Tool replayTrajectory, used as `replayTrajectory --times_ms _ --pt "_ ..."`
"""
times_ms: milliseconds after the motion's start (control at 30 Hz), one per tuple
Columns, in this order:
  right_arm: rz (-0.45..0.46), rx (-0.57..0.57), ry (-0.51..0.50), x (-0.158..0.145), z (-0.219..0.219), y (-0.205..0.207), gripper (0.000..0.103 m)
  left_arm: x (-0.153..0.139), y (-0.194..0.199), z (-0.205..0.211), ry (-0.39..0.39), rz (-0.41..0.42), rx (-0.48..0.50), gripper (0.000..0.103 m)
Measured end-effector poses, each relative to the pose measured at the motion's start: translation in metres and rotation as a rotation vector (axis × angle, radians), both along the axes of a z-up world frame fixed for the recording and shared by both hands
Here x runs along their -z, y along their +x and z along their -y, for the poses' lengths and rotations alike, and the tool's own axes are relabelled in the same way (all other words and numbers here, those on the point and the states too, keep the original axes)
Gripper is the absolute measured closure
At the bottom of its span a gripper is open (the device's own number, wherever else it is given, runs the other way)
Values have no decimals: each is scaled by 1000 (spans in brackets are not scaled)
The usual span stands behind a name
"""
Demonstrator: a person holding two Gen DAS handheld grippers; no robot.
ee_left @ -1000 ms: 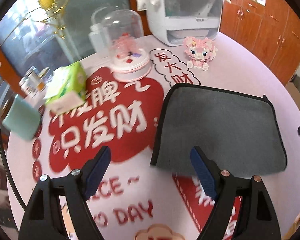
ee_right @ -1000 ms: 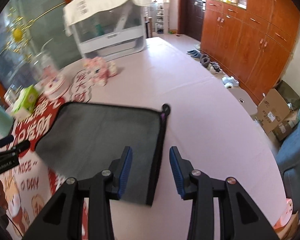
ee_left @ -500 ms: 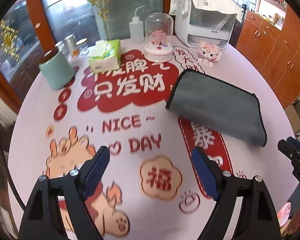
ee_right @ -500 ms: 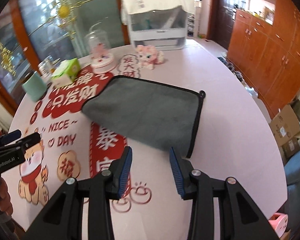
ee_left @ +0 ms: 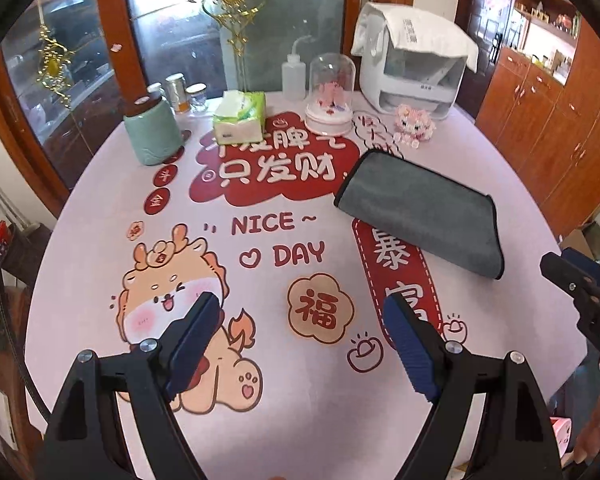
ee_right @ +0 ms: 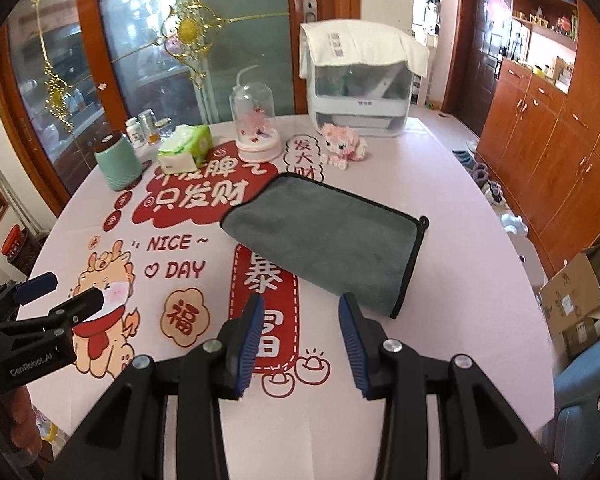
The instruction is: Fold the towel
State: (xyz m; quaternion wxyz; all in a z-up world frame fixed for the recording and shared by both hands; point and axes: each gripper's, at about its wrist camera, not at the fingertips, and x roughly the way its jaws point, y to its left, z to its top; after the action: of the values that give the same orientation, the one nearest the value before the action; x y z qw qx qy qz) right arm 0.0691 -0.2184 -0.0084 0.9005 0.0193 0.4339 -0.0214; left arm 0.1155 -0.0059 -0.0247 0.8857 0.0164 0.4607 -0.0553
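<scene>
Grey towel (ee_right: 324, 236), folded, black-edged, lies flat right of table (ee_right: 440, 184) centre, long axis diagonal from far-left toward near-right edge, hanging loop at right corner. Left gripper (ee_left: 300, 330) spread wide, empty; right gripper (ee_right: 300, 330) moderately parted, empty, just short of towel's near edge.

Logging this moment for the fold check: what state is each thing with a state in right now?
towel: folded, flat on the table, not held
left tongs: open, empty, apart from the towel
right tongs: open, empty, just short of the towel's near edge
tissue pack: a tissue poking from the top
glass dome: upright, covering a pink ornament
</scene>
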Motion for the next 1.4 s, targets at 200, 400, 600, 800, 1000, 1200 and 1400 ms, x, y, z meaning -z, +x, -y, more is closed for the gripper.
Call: replayTrajectory --times_ms 200,400,600,800,1000,1200,1400 --pt "28 -33 23 -15 -12 -19 63 -22 -23 -5 -7 32 -25 20" --pt "47 -63 40 -23 -24 -35 60 -38 -47 -10 15 71 -45 20" --pt "68 -81 36 -30 -37 -45 59 -50 -66 -14 16 100 -54 20" --pt "78 -97 5 -34 -51 -52 58 -59 -81 -16 2 114 -43 19" --pt "75 -96 20 -36 -54 -60 58 -60 -91 -14 4 119 -43 19" --pt "65 -87 30 -36 -57 -65 58 -60 -100 -16 -3 116 -64 19" --pt "77 -83 24 -39 -61 -72 58 -57 -104 -18 -5 103 -90 19"
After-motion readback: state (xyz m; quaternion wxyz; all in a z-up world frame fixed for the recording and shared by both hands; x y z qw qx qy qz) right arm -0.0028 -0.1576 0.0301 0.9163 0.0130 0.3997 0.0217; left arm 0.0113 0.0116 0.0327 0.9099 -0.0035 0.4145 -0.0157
